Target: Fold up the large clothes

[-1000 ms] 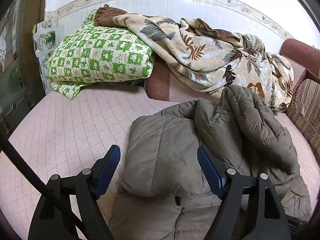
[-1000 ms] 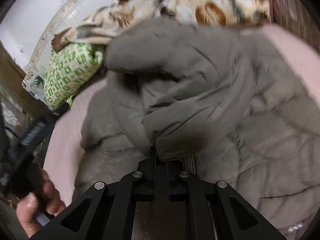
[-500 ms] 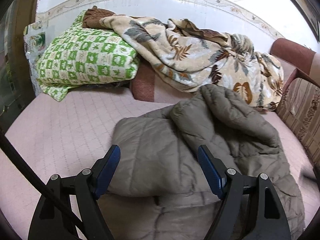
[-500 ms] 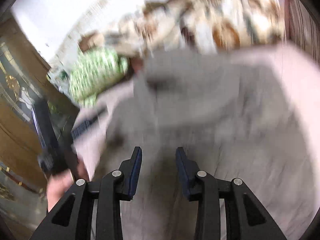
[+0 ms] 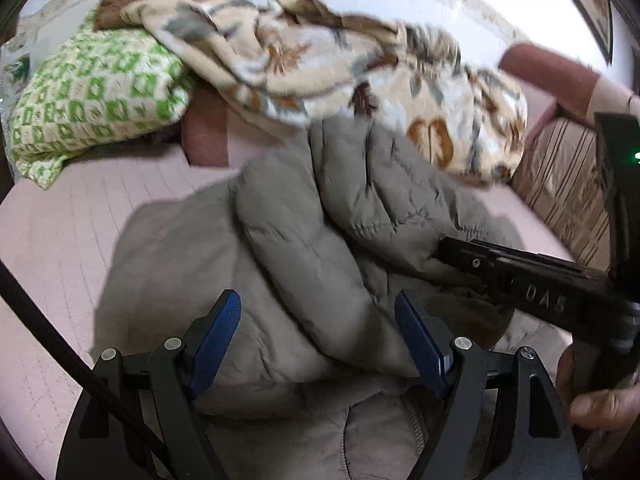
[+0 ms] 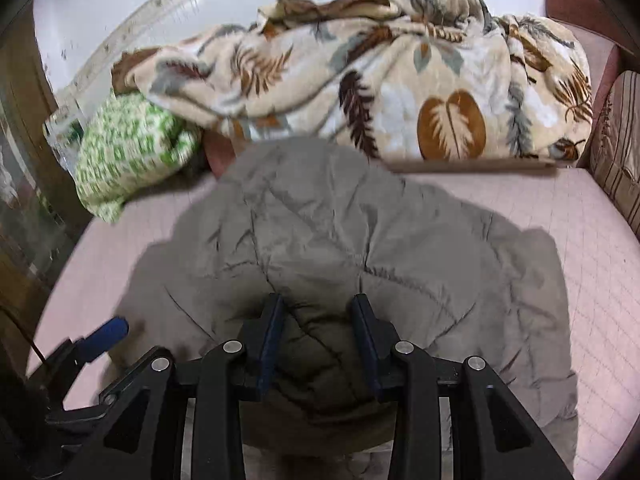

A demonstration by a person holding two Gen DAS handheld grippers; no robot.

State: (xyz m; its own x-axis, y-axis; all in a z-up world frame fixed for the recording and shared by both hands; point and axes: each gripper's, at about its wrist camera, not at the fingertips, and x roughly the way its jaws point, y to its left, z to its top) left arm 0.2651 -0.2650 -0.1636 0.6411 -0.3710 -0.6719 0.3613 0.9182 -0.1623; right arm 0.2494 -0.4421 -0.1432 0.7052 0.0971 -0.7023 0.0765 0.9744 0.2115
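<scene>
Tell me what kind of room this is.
Probably a home bedroom or living room: a padded bed or daybed with a pink quilted cover, a leaf-print blanket and a green checked quilt piled by the wall, and a jacket laid out for folding.

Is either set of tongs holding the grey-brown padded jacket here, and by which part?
Nothing held: left tongs and right tongs both stand open above the grey-brown padded jacket.

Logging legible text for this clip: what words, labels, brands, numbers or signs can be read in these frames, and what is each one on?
"DAS": pale letters on the black body of the right gripper, seen in the left wrist view; it reads so only roughly, through blur.
Nothing else is readable: the jacket, floral blanket and green checked pillow carry patterns only, no lettering.
</scene>
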